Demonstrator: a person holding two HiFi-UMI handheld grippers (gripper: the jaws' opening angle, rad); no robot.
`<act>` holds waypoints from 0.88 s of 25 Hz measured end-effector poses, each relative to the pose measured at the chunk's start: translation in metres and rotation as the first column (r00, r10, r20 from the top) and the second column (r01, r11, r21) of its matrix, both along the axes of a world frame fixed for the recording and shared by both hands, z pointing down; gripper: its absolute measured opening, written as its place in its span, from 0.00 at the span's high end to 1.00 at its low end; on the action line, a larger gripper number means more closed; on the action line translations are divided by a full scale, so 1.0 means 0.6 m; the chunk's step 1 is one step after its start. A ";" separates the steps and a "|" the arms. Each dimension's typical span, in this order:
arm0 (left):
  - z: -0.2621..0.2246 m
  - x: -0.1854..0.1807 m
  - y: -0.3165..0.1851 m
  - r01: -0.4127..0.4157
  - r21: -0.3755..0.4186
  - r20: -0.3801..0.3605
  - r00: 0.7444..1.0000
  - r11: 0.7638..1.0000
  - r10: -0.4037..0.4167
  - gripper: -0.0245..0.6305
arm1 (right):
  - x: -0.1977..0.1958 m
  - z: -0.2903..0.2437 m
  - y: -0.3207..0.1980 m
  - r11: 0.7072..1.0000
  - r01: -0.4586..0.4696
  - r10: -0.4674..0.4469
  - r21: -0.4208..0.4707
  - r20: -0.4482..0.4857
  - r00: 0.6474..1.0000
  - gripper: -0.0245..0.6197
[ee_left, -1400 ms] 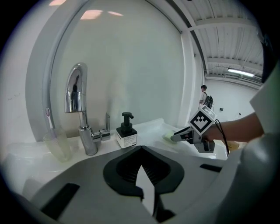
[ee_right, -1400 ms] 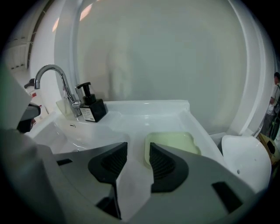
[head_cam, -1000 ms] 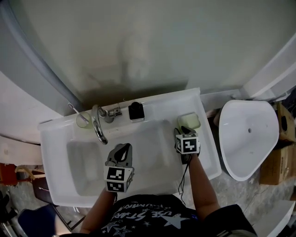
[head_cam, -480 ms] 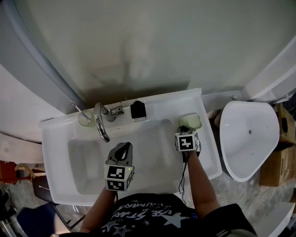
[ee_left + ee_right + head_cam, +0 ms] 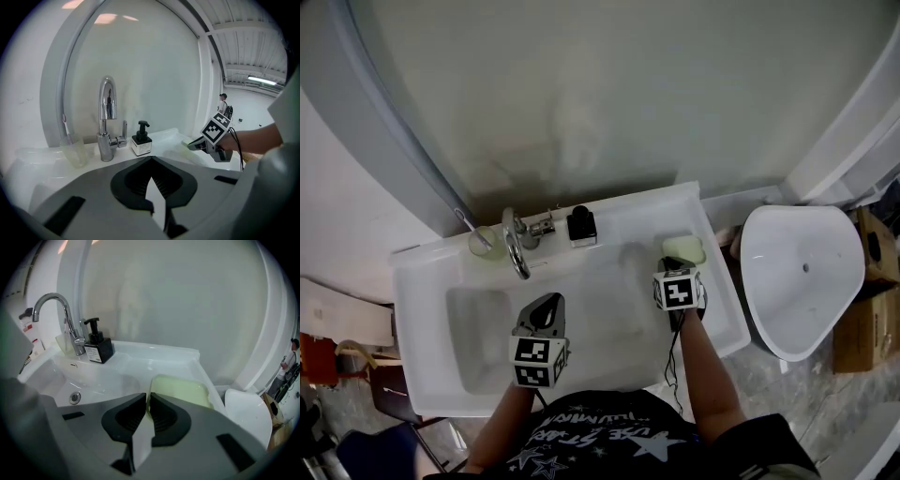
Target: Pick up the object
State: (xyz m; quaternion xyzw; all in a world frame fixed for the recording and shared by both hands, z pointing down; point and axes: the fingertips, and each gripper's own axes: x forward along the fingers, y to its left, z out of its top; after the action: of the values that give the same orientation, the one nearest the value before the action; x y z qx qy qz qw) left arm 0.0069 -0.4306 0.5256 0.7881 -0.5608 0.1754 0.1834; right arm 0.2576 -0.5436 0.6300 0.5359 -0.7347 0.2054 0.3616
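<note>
A pale green soap dish (image 5: 683, 249) lies on the sink's right ledge, and in the right gripper view the soap dish (image 5: 183, 390) fills the space just past the jaws. My right gripper (image 5: 672, 266) is at its near edge. Its jaws are closing, and the right gripper (image 5: 147, 397) has the dish's left rim pinched in the thin gap between the pads. My left gripper (image 5: 547, 302) hovers over the basin, shut and holding nothing. In its own view the left gripper (image 5: 151, 160) points at the faucet.
On the white sink (image 5: 609, 291), a chrome faucet (image 5: 517, 248), a black pump dispenser (image 5: 580, 225) and a cup with a toothbrush (image 5: 483, 244) stand along the back ledge. A white basin-shaped fixture (image 5: 802, 281) and cardboard boxes (image 5: 862, 328) sit to the right.
The head view has shifted slightly. Both grippers stay about where they were, the right one at the dish's near edge.
</note>
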 end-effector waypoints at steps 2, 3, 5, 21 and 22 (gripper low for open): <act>-0.006 -0.001 0.013 -0.014 0.009 0.002 1.000 1.000 0.014 0.94 | -0.001 -0.021 0.014 1.000 -0.009 0.009 0.024 0.003 1.000 0.90; -0.010 0.000 0.021 -0.023 0.014 0.005 1.000 1.000 0.023 0.94 | -0.002 -0.032 0.022 0.999 -0.014 0.014 0.037 0.003 1.000 0.90; -0.017 -0.001 0.038 -0.043 0.024 0.007 0.999 0.999 0.043 0.94 | -0.003 -0.053 0.042 0.998 -0.023 0.023 0.063 0.003 1.000 0.90; -0.059 -0.092 0.241 -0.166 0.087 0.002 0.986 0.982 0.166 0.94 | -0.075 -0.169 0.304 0.959 -0.177 0.159 0.222 0.096 0.983 0.91; -0.060 -0.098 0.256 -0.176 0.087 0.000 0.984 0.981 0.177 0.94 | -0.083 -0.175 0.322 0.954 -0.190 0.168 0.232 0.109 0.980 0.91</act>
State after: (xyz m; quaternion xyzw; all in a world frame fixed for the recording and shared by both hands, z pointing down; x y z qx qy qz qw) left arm -0.0517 -0.2770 0.4893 0.8426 -0.4952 0.1633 0.1350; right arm 0.2075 -0.3503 0.5248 0.6306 -0.7180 0.1700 0.2408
